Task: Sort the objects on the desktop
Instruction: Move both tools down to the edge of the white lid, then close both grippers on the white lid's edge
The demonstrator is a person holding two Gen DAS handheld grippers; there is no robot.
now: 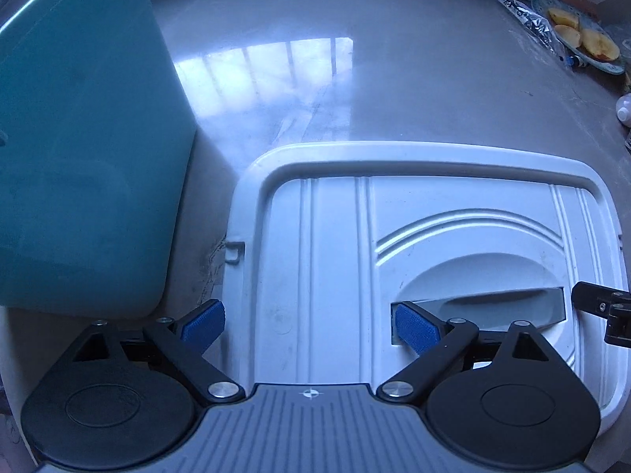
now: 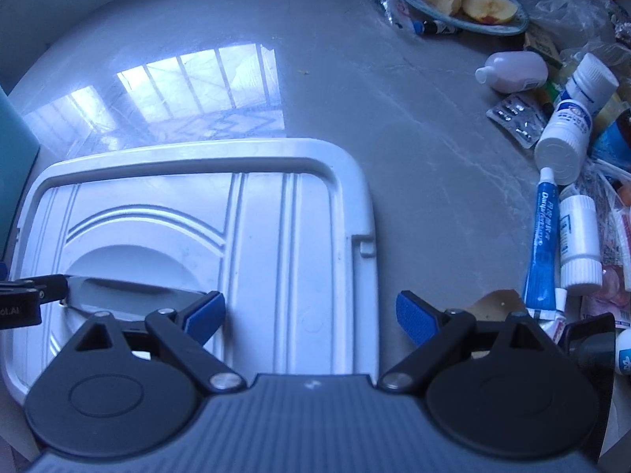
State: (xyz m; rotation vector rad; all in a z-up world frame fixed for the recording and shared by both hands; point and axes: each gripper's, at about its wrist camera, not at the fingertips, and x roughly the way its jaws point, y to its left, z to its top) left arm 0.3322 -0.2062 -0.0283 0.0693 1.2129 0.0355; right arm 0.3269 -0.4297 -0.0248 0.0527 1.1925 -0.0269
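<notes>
White plastic lid [image 1: 394, 244], largest item here, flat on grey tabletop [image 1: 355, 90] directly beneath both tongs, moulded handle recess [image 1: 493, 295] facing up. Teal bin [image 1: 79, 138], next in size, just left of left gripper [image 1: 311, 325], standing beside lid's left rim; whether touching, cannot tell. Clutter heap well right of right gripper [image 2: 311, 317]: plate of apple slices [image 2: 461, 4] far ahead-right, white pill bottle [image 2: 568, 130] tipped on its side, pale lotion bottle [image 2: 512, 71] lying down, small white bottle [image 2: 579, 240], blue tube [image 2: 542, 244] closest to right fingertip, blister pack [image 2: 516, 118]. Sorting judged barely begun: items remain heaped, none seen in bin. Risks, biggest first: lid likely to slide or pivot on glossy top if only one side gets pinched, smooth plastic offering blue pads [image 1: 418, 327] little bite; lid swinging left could knock bin; lid dragged right could sweep tube and bottles, round bottles prone to rolling off. Left tongs spread wide, nothing held, straddling lid's left rim, right pad at near end of handle recess, left pad just outside rim. Right tongs likewise spread wide and empty, straddling lid's right rim, left pad over handle end, right pad outside rim over bare table near tube. Both held low, pointing forward and level, side by side, each tool's edge visible in the other's view.
</notes>
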